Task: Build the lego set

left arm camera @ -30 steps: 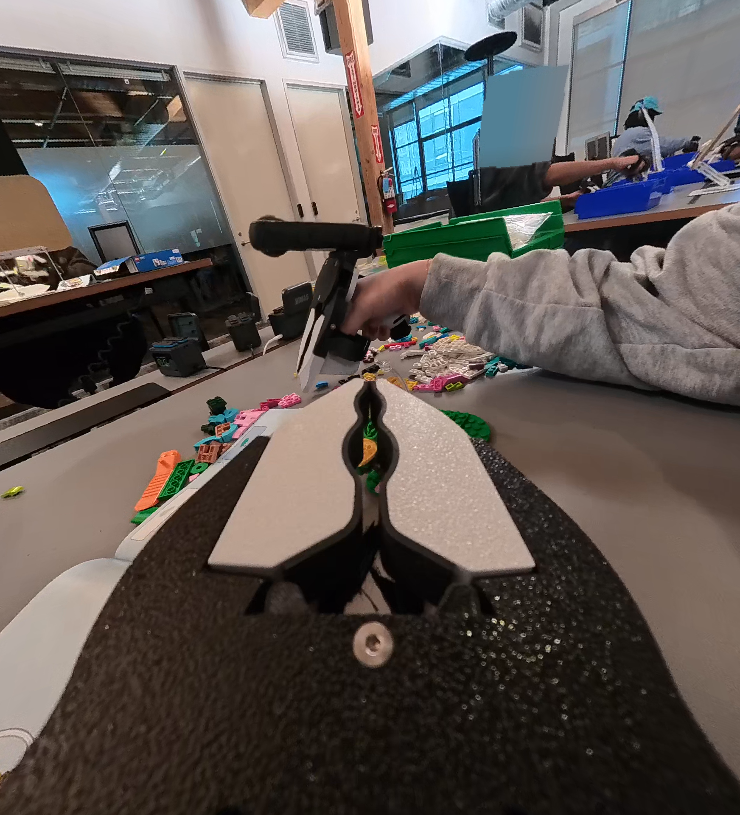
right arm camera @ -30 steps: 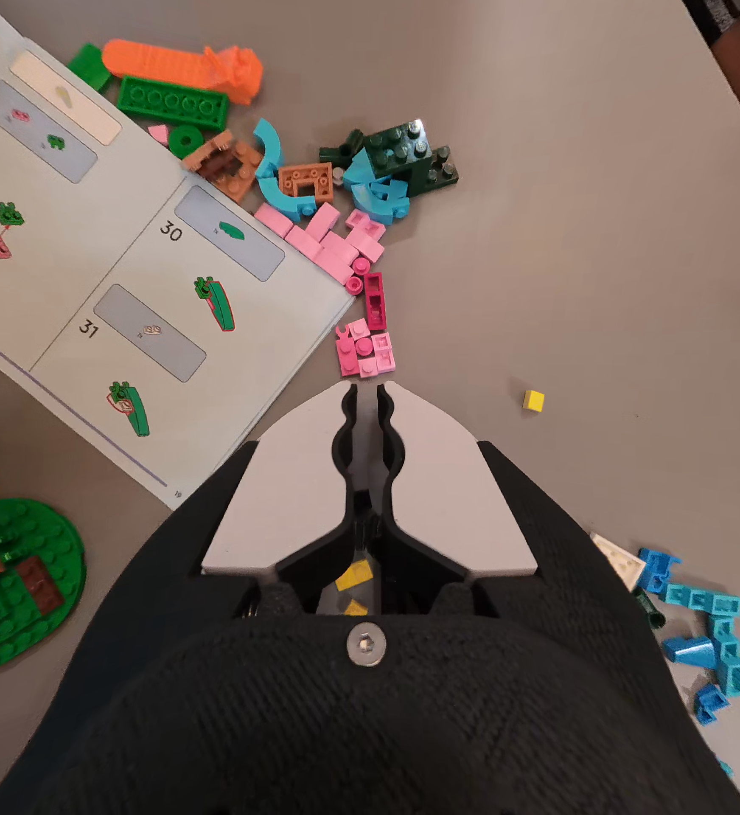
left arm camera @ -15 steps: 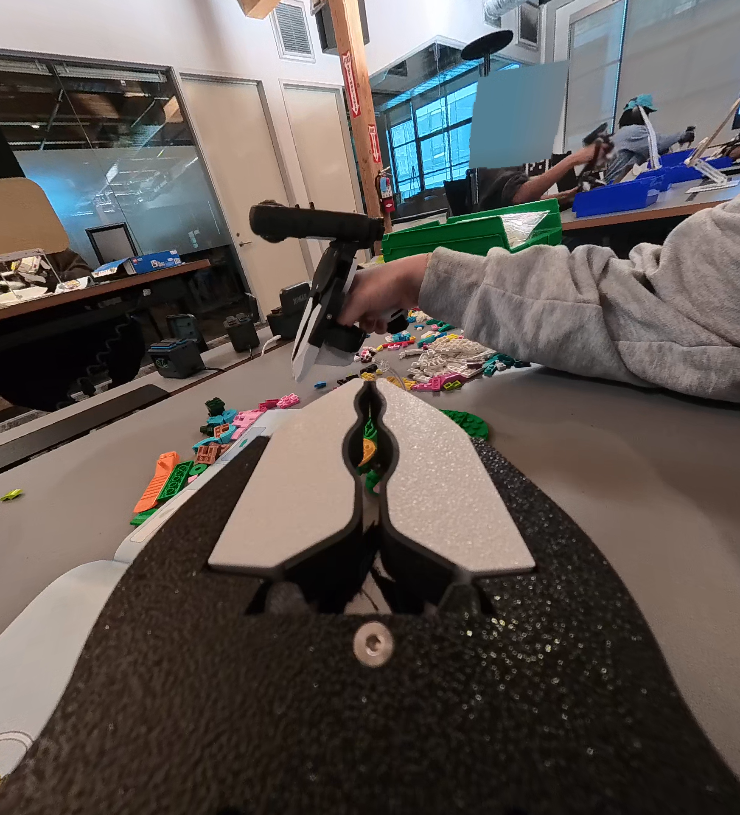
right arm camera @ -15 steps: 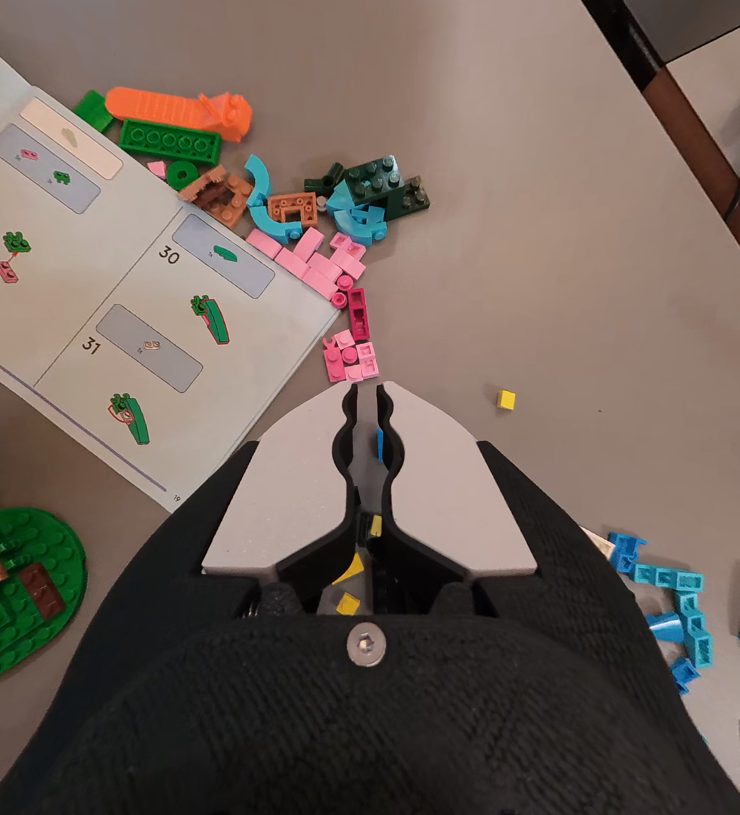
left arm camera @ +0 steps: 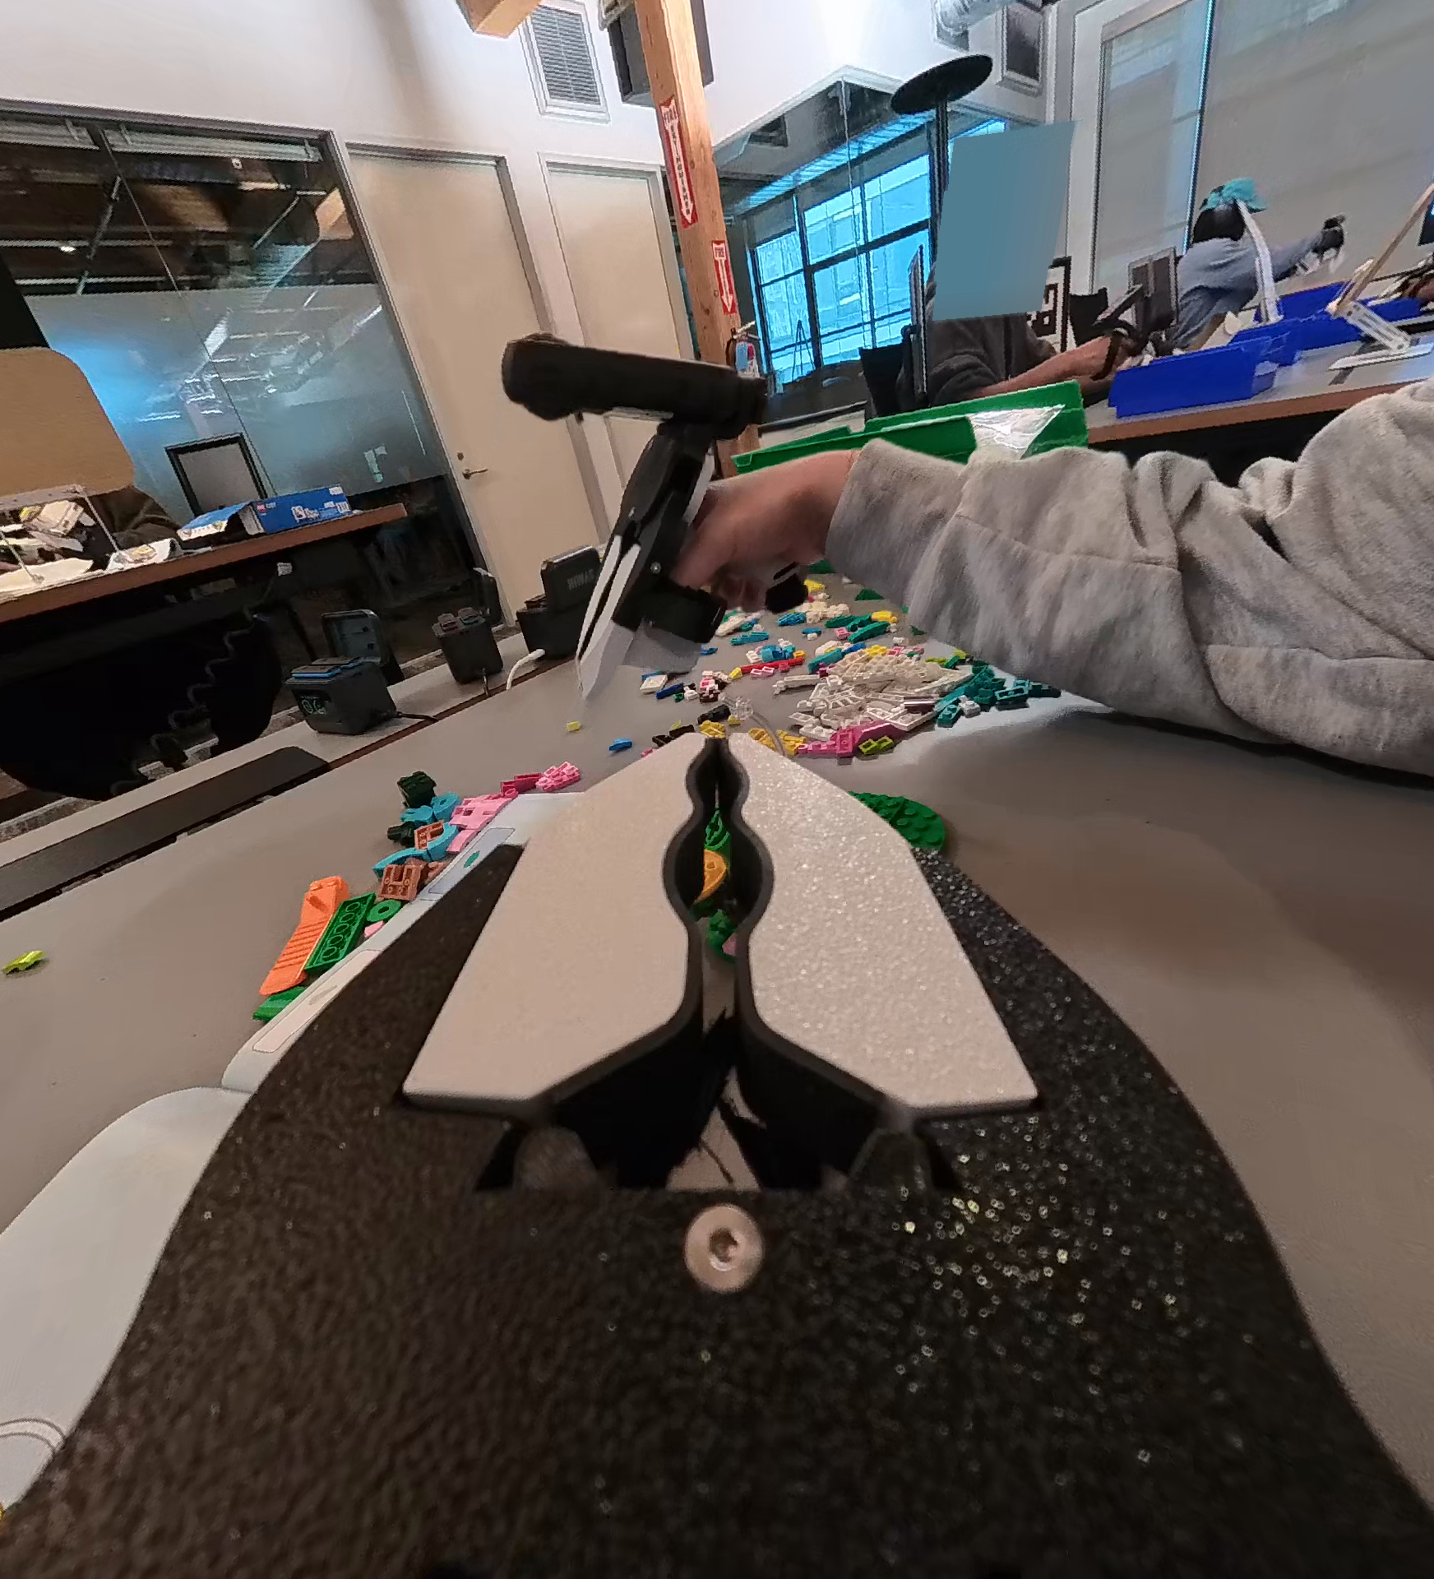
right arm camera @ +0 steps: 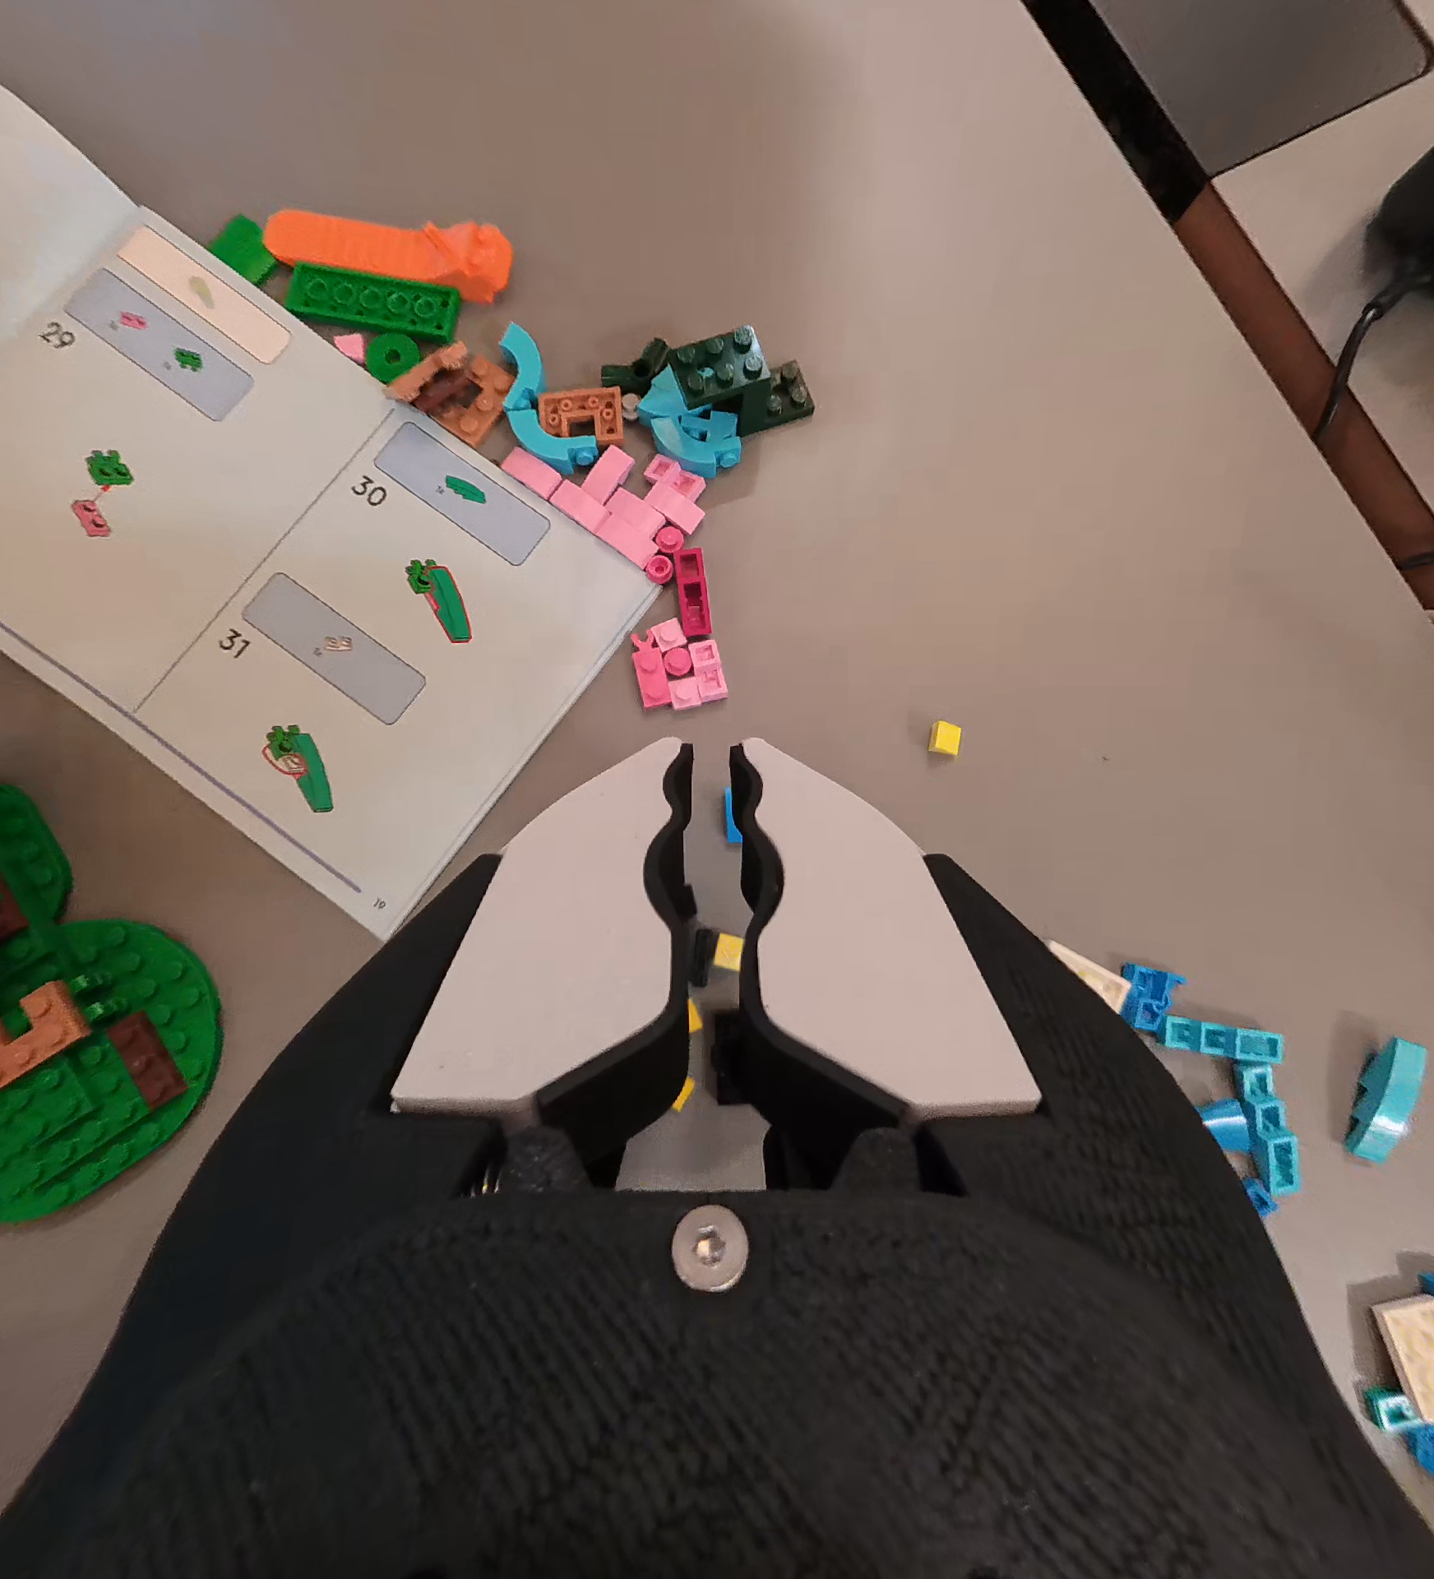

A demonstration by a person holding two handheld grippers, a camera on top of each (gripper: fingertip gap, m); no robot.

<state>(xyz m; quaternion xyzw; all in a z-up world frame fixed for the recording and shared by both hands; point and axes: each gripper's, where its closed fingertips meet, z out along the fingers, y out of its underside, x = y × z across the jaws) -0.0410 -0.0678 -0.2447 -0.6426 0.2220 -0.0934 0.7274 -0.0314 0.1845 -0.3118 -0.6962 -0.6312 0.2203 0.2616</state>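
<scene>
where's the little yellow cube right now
In the right wrist view, the yellow cube lies alone on the grey table, right of the right tool tips and of the pink brick cluster.

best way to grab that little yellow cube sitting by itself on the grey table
Grip the yellow cube across two opposite flat side faces, coming straight down from above. It lies alone on the bare grey table, clear of the pink pieces, so fingers probably fit on either side. It is small and low, so the fingertips likely need to reach almost to the table. The right gripper, slightly open, is nearest.
</scene>
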